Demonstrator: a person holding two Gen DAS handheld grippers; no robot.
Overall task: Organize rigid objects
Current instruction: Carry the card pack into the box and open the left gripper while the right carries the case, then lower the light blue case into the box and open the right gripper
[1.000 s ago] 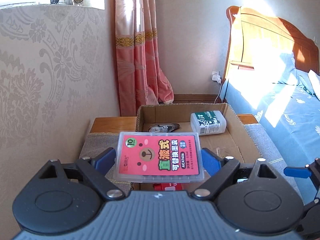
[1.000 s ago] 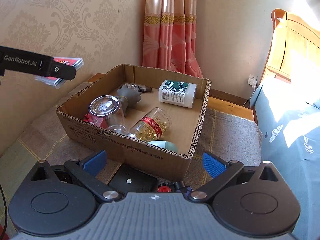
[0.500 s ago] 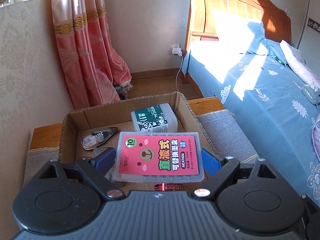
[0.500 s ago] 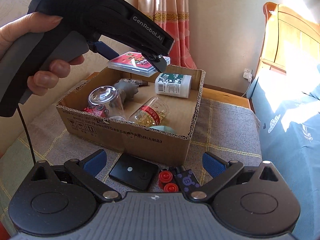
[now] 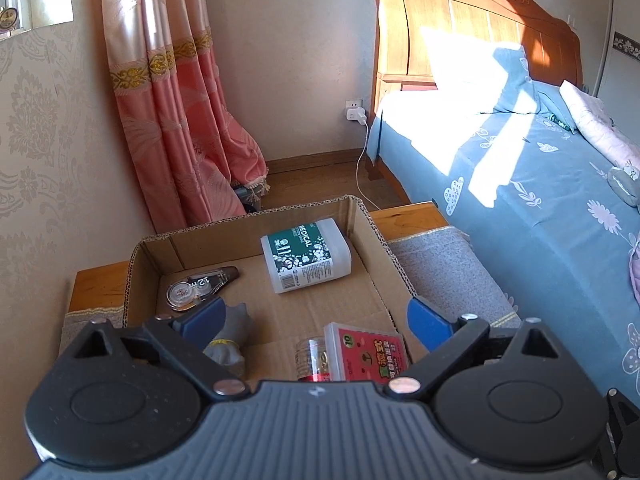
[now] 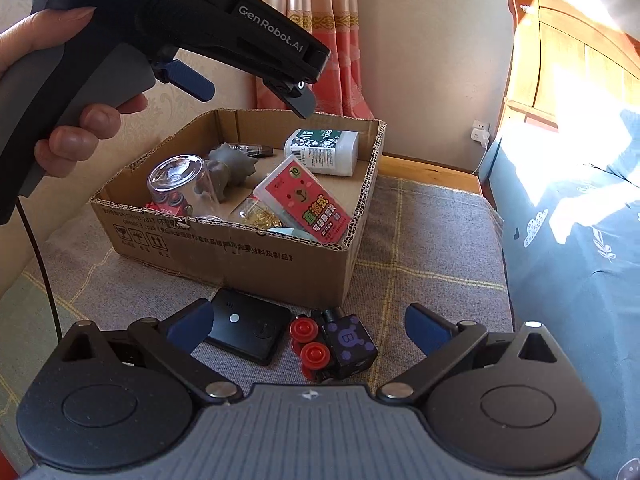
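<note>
Tongs on both sides are standing wide open and gripping nothing. We are holding the left tongs (image 5: 316, 318) above the cardboard box (image 6: 240, 240), and the right tongs (image 6: 308, 326) low over the tabletop (image 6: 420, 240), short of the box's near wall.

The pink refill case (image 6: 306, 198) is lying inside the box, below and ahead of the left tongs, toward their right finger. It is resting tilted, propped on the jar of gold pins (image 6: 256, 210) and leaning toward the near right corner. We are judging its long axis to be running diagonally, from the box interior down toward that corner, with the printed face turned up and toward the right tongs.

Risks from here:
- The case is sitting on a round jar, so a knock against the box could make it slide or tip further.
- The upturned glass jar (image 6: 178, 182) is standing close behind the near wall; a careless drop could topple it.

Directly between the right tongs' fingers, the black flat device (image 6: 250, 330) and the purple cube toy (image 6: 348, 342) with red wheels are lying on the tabletop, touching or nearly touching. Closing on one could drag the other along.

The white medical bottle (image 5: 306, 254) is lying on its side, well ahead of the left tongs.
</note>
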